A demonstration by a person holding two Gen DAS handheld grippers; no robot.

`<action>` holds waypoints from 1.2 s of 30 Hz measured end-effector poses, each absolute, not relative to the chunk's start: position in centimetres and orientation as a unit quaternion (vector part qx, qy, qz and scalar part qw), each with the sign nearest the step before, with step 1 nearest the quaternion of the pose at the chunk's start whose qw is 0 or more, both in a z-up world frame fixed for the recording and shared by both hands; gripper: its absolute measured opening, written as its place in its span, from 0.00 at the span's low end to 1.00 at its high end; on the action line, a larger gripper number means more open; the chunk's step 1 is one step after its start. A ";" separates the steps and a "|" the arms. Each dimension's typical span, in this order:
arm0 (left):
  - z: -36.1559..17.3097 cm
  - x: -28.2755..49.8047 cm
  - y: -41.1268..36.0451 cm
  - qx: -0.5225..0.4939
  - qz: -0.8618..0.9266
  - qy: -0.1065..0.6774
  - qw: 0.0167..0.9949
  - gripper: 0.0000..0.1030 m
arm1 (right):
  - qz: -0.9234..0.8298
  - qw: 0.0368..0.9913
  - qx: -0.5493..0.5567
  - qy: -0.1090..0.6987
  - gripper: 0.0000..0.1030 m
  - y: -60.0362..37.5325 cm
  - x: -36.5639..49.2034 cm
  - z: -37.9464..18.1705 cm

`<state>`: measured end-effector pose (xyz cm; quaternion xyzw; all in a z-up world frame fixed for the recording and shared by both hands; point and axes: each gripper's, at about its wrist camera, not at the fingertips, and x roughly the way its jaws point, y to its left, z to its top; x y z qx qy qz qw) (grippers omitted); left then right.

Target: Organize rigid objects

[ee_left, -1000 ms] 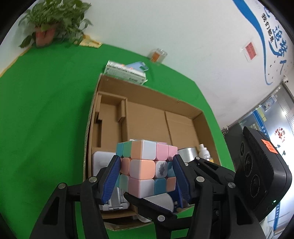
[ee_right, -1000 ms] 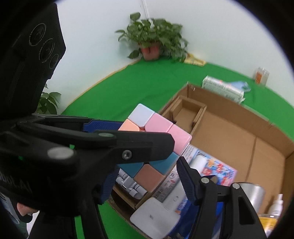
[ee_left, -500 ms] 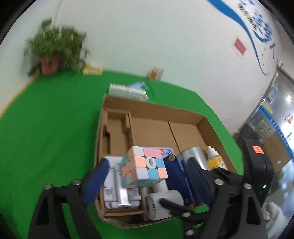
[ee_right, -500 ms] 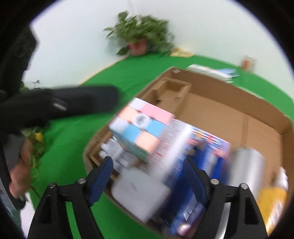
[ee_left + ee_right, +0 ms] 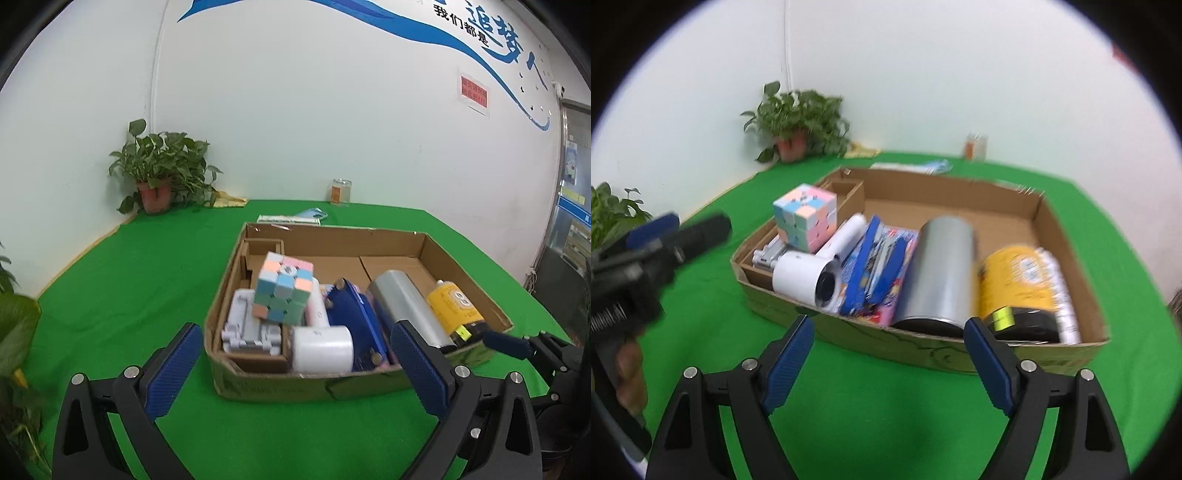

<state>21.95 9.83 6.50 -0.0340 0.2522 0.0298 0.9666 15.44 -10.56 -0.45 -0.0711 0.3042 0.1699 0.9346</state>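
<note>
A green-covered table [image 5: 110,288] fills the lower half of both views. An open cardboard box [image 5: 280,384] sits on it at centre frame. At the upper left, in the wall corner, stands a potted plant [image 5: 159,177] with a yellow cloth [image 5: 229,201] just beside it. Behind the box lie a flat white packet [image 5: 288,219] and a light blue item [image 5: 314,213], with a small glass jar [image 5: 340,192] by the wall.

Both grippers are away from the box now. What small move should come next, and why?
Probably nudge the puzzle cube down flat. It sits tilted on top of the grey plastic part in the cardboard box, so it may tip. The left gripper and right gripper are both open, their jaws having just been opening with nothing between them; the left one faces the cube.
</note>
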 end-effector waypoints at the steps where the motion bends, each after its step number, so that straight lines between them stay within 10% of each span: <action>1: 6.5 21.3 9.3 -0.037 0.027 0.251 0.967 1.00 | 0.161 0.937 -0.072 0.300 0.81 -10.9 15.0 -0.3; 36: 3.9 14.8 1.4 -0.008 0.031 0.275 0.961 1.00 | 0.049 0.958 -0.073 0.274 0.81 -17.2 7.4 -1.7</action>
